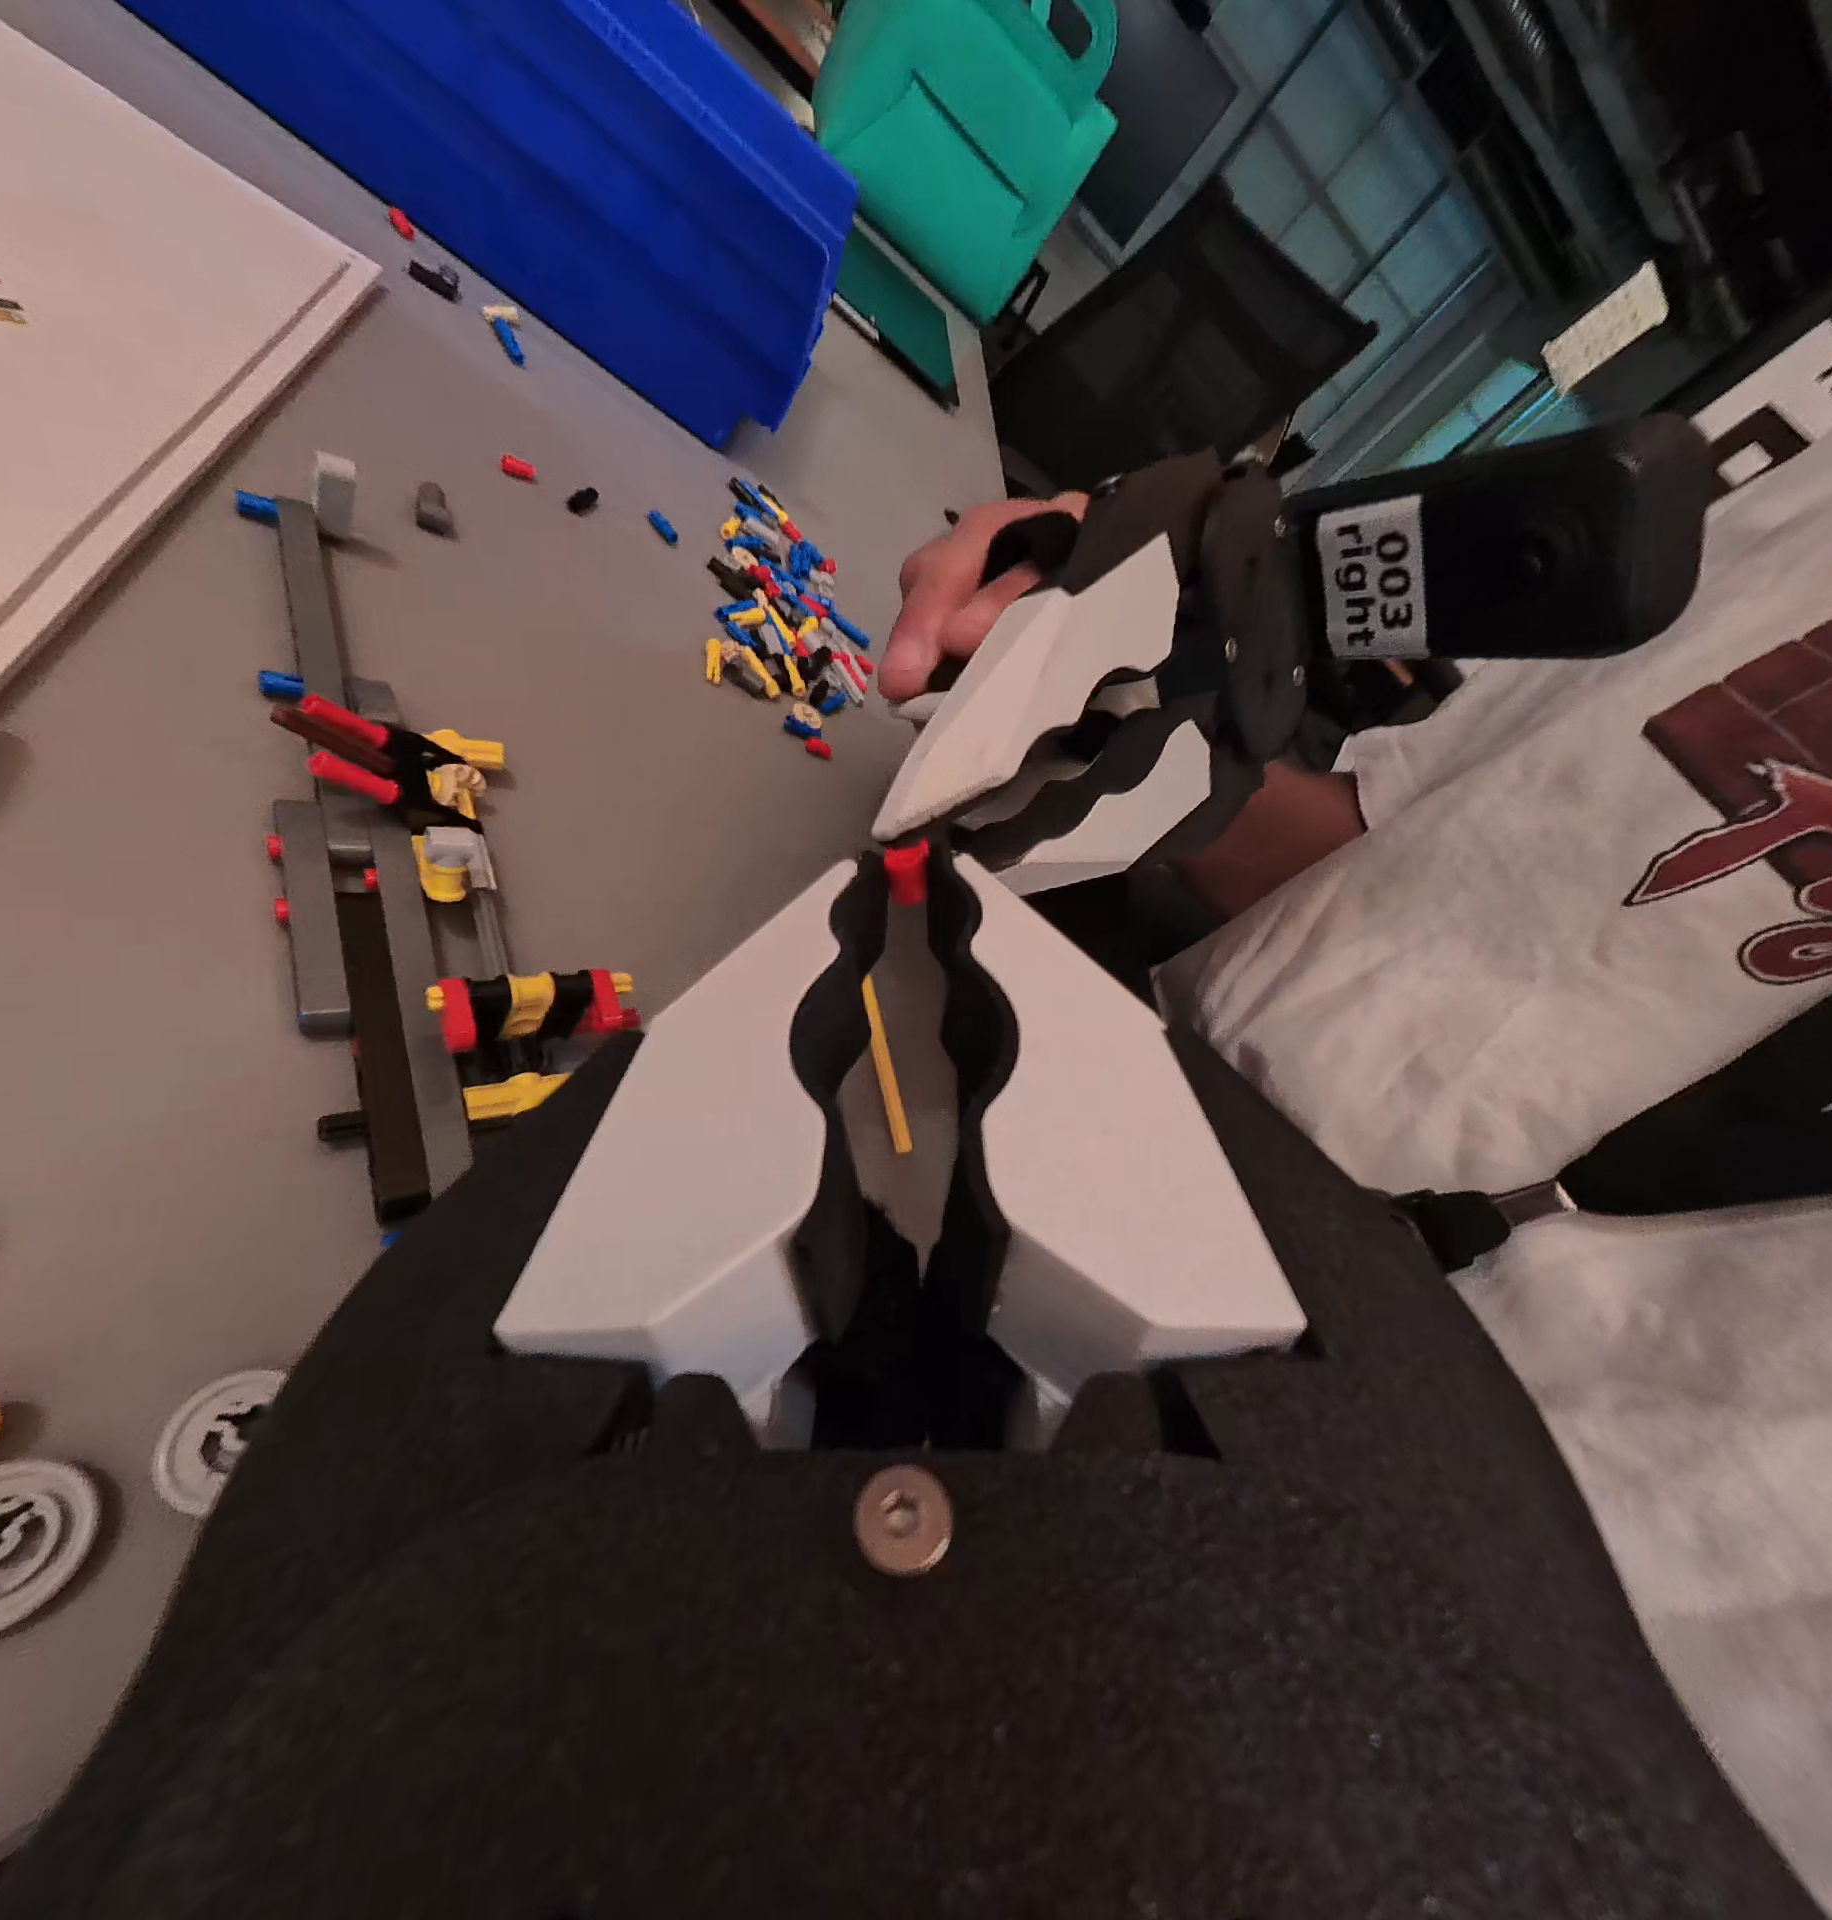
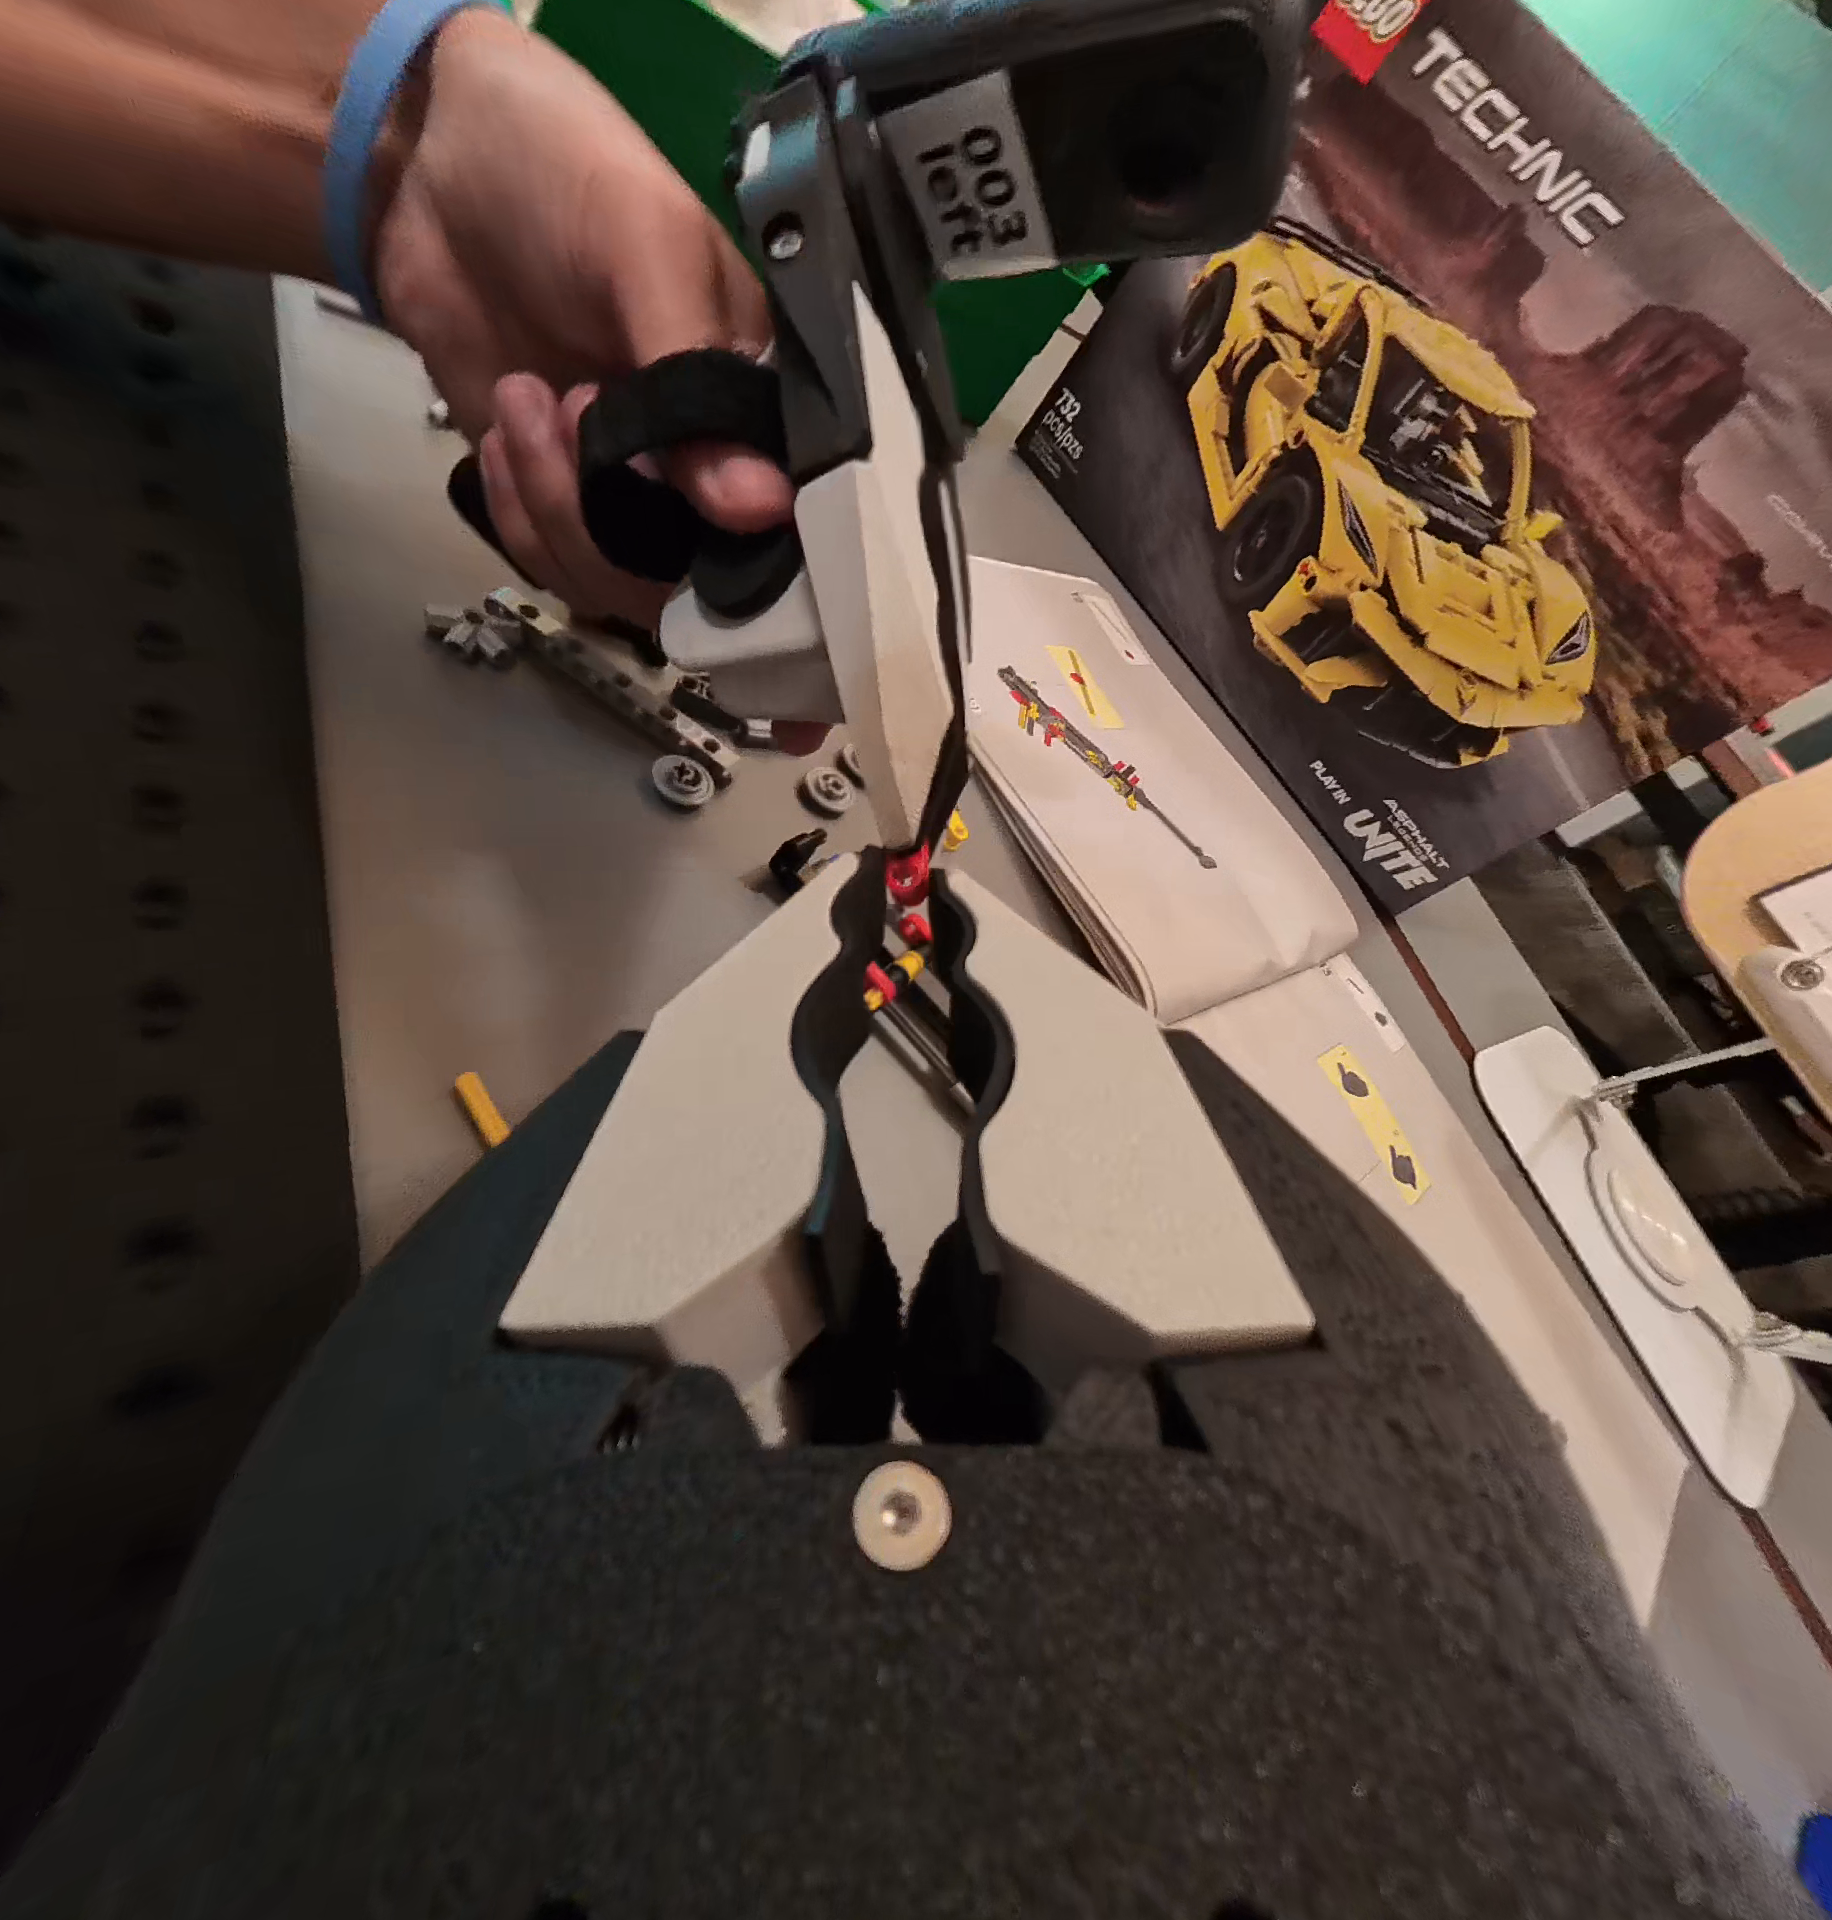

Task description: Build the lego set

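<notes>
A small red plastic peg [image 1: 905,869] sits pinched at the very tips of my left gripper [image 1: 907,868], nearly closed. My right gripper [image 2: 896,883], narrowly parted, meets it tip-to-tip; its hold unclear.

The loose parts pile [image 1: 787,613] was observed on the table [image 1: 600,727], right of the partial assembly [image 1: 403,914]. The bins [image 1: 538,177] were noted behind both.

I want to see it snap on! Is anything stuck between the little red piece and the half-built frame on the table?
Nothing visible blocks it. The left gripper pinches the red piece at its fingertips, the right gripper meets it there, and the half-built frame lies off to the side across bare table.
</notes>
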A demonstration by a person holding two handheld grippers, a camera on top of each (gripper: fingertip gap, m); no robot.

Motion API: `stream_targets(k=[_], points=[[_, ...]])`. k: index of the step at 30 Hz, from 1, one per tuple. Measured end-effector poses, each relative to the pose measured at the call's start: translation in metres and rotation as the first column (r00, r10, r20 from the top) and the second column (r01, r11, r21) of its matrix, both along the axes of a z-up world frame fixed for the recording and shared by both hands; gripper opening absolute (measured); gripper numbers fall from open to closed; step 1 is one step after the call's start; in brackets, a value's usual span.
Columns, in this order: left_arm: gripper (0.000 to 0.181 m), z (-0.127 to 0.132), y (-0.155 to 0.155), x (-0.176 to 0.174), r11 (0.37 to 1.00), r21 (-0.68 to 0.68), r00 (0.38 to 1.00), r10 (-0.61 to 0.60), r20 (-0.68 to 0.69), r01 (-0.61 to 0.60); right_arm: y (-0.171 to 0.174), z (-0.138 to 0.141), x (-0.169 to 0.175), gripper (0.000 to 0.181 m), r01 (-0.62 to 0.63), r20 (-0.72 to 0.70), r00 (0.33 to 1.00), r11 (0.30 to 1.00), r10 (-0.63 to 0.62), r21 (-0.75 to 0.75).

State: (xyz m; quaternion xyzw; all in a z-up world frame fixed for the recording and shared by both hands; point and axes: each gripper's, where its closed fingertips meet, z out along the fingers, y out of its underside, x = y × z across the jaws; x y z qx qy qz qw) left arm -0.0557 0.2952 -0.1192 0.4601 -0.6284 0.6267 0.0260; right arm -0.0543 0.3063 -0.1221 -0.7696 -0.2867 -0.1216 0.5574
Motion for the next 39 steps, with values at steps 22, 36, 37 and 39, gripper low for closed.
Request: stream_targets(k=[22,36,37,39], points=[[0.006,0.029,-0.001,0.005,0.608,0.669,0.650,-0.307,0.695,-0.428,-0.007,0.040,-0.010,0.023,-0.384,-1.000,-0.012,0.923,0.013,0.016],[0.006,0.011,0.008,0.025,0.310,0.776,0.727,-0.281,0.627,-0.549,0.002,0.019,0.009,0.006,-0.111,-0.910,0.404,0.983,-0.091,-0.147],[0.006,0.012,0.008,0.025,0.303,0.769,0.721,-0.277,0.636,-0.562,0.002,0.021,0.009,0.006,-0.102,-0.905,0.416,0.984,-0.091,-0.145],[0.006,0.009,0.008,0.026,0.284,0.780,0.732,-0.276,0.623,-0.557,0.002,0.017,0.010,0.006,-0.088,-0.882,0.457,0.980,-0.117,-0.176]])
